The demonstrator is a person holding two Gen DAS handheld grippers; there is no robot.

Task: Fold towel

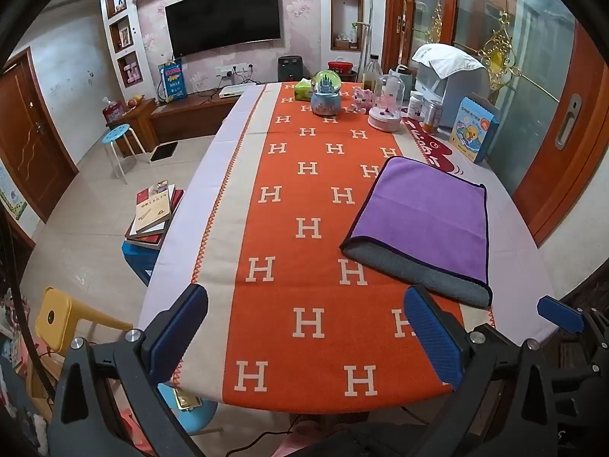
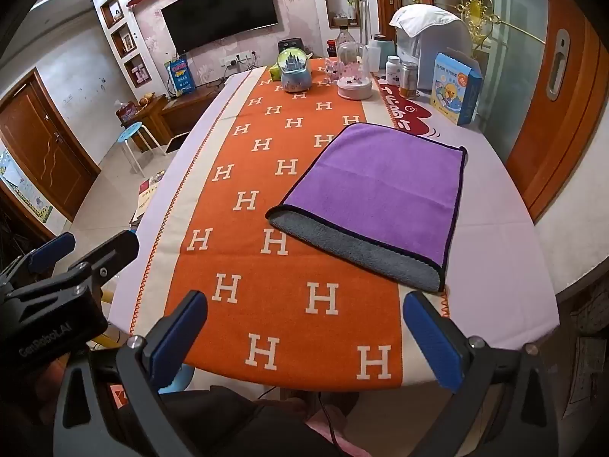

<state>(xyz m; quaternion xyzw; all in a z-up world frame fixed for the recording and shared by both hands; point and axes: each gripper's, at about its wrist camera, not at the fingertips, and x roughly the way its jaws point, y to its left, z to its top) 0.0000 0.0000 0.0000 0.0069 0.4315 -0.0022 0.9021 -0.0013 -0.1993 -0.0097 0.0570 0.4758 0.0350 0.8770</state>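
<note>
Towel [image 2: 375, 198] lying folded, right of centre on tablecloth [image 2: 243, 304]; soft, light, limp, likely sagging. Gripping best at near grey hem. Left gripper [image 1: 306, 337], right gripper [image 2: 306, 337] both gaping, empty.

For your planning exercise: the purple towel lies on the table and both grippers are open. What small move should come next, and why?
Probably bring the right gripper forward to the towel, toward its near right corner. The towel lies folded once, its grey underside showing along the near edge, and both the right and the left gripper hover open and empty, short of it.
</note>
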